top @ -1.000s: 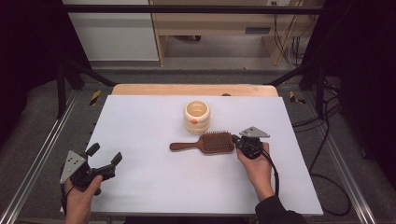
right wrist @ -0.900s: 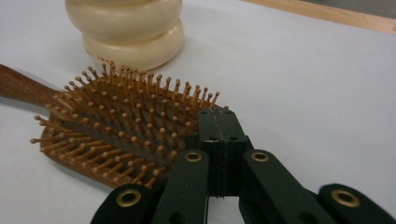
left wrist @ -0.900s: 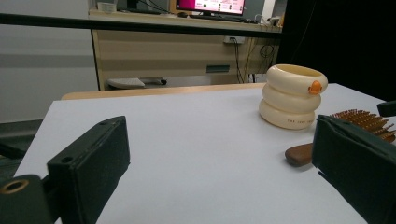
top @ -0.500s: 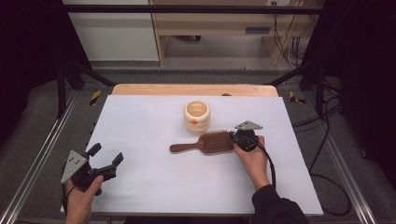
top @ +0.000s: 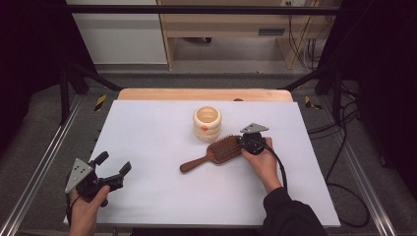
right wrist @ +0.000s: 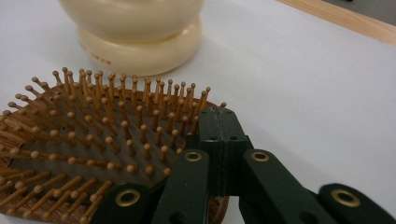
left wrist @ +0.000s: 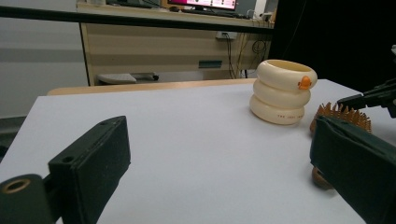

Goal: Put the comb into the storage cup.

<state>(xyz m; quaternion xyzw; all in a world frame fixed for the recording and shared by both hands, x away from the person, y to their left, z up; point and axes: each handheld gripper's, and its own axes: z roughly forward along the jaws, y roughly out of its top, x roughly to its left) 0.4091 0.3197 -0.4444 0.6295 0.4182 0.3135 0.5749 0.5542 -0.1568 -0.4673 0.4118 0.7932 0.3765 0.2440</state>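
right tongs [top: 244, 142] clamped together on the edge of the hairbrush [top: 216, 153], at the head's 3 o'clock side. hairbrush flat on the white worktop [top: 147, 128], bristles up, handle toward 8 o'clock. cream ringed cup [top: 207, 123] just beside the head, at 11 o'clock. left tongs [top: 112, 163] wide apart, empty, near the worktop's 7 o'clock corner.

Even overhead light brightens the white desk [top: 157, 128]; surroundings fall dark. Shadows are faint, and near tool jaws blur slightly.
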